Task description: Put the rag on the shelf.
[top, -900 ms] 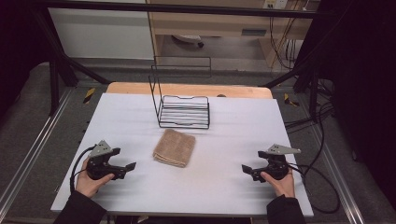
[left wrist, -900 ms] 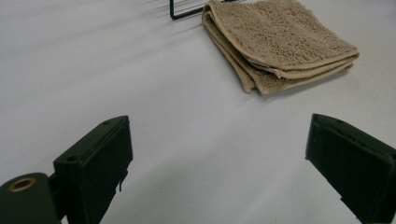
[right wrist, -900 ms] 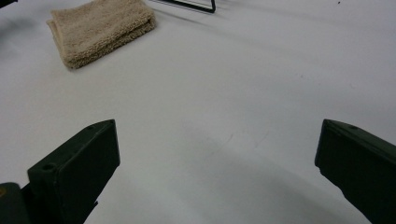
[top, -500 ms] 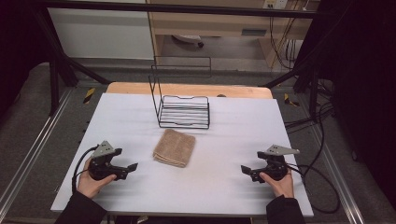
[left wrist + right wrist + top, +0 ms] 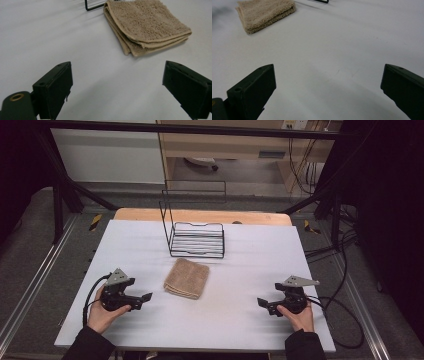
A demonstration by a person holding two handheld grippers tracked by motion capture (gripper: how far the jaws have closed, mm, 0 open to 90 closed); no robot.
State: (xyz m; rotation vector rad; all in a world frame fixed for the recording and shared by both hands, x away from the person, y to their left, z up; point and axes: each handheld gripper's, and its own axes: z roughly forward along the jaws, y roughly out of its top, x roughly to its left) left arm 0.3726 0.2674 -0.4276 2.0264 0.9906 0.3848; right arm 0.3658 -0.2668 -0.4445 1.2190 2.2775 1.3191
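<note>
A folded tan towel (image 5: 187,278) lies flat in the middle of the white table (image 5: 250,255), just in front of a black wire rack (image 5: 196,238). My left gripper (image 5: 142,299) rests low near the front left, its jaws wide open and aimed toward the towel (image 5: 147,23), which lies a short way ahead of them. My right gripper (image 5: 263,304) sits near the front right, also open with nothing between its jaws. From it the towel (image 5: 265,13) lies far off at the upper left.
The wire rack's tall back frame (image 5: 167,215) rises at its left side. Cables (image 5: 340,320) trail from the right gripper off the table's right edge. A wooden strip (image 5: 200,215) borders the far edge, with metal frame posts beyond.
Both grippers have shifted slightly; the left one has edged a little right toward the towel. The towel and rack have not moved.
</note>
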